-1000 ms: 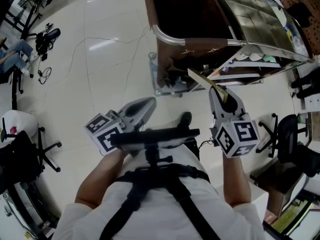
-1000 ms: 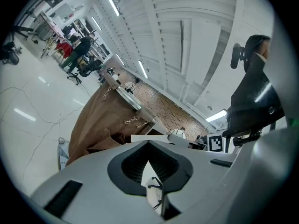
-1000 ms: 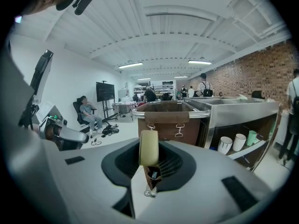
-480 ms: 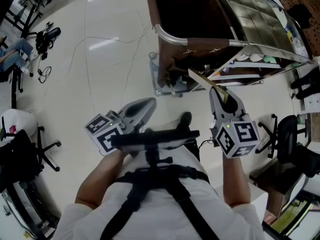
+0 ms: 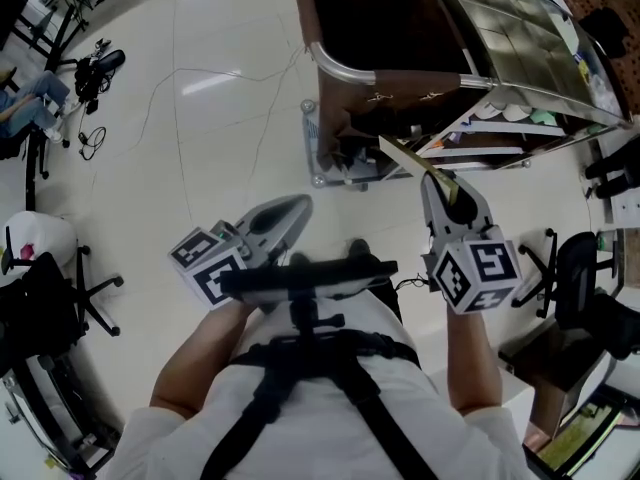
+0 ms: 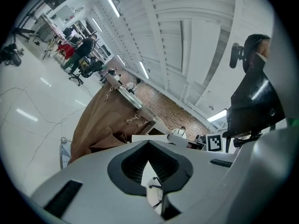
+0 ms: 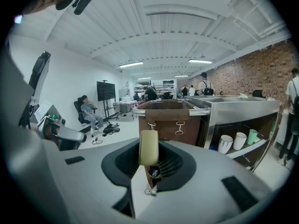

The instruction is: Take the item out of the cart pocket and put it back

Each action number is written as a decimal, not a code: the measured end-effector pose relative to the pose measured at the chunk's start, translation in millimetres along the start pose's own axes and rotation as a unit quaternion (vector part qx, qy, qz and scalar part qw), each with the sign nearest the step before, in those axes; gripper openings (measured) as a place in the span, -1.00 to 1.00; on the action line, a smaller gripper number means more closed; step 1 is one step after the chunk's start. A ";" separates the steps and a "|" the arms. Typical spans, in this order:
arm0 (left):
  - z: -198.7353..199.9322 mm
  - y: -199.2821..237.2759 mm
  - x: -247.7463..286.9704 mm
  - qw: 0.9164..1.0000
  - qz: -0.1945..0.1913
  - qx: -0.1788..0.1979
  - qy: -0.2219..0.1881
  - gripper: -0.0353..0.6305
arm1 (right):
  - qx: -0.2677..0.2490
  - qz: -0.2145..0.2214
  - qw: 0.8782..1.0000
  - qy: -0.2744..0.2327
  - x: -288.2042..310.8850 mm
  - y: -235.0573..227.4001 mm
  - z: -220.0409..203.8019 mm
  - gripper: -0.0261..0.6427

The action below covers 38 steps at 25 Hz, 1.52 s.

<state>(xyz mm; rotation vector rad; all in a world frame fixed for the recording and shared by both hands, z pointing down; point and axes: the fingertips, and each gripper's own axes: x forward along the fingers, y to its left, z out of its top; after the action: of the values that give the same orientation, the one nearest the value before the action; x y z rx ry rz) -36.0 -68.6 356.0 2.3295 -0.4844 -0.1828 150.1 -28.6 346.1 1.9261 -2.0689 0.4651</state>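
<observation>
Nothing has shifted in the last second: both grippers sit where they were, and only the head camera's framing has slid a touch.

The right gripper point(image 5: 440, 180) has its jaws clamped on a flat tan item point(image 7: 149, 147). The pads pinch its near end and the rest juts out past the fingertips. From the head view the item point(image 5: 405, 156) slants up and left from the jaws toward the brown cloth side of the cart point(image 5: 345, 71), out of any pocket. Whether its far tip touches the cloth cannot be told.

The left gripper point(image 5: 300, 206) has its jaws together at the tips with nothing between them, and it hangs over the pale floor point(image 5: 200, 168), well apart from the item.

Beyond the right jaws, cups point(image 7: 231, 143) stand on the cart's lower shelf.
</observation>
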 end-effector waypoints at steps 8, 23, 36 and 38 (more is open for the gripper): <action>2.9 -3.7 13.2 0.999 0.026 -0.007 -0.019 -0.91 | -0.009 0.029 1.000 0.007 14.6 -14.7 12.2 -0.69; 4.6 -10.8 36.1 0.997 0.057 -0.016 -0.050 -0.91 | -0.038 0.078 0.996 0.018 39.3 -34.3 30.2 -0.69; 7.3 -15.1 35.9 0.995 0.069 -0.012 -0.068 -0.91 | -0.057 0.108 0.992 0.031 61.4 -29.7 30.1 -0.69; 6.5 -14.0 34.5 0.995 0.073 -0.014 -0.070 -0.91 | -0.059 0.111 0.991 0.034 64.2 -29.2 28.7 -0.69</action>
<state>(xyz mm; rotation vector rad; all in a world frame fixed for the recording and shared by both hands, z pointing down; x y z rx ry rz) -2.0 -77.2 342.0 2.2532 -0.7137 -0.2816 174.8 -100.6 347.7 1.6008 -2.2231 0.4367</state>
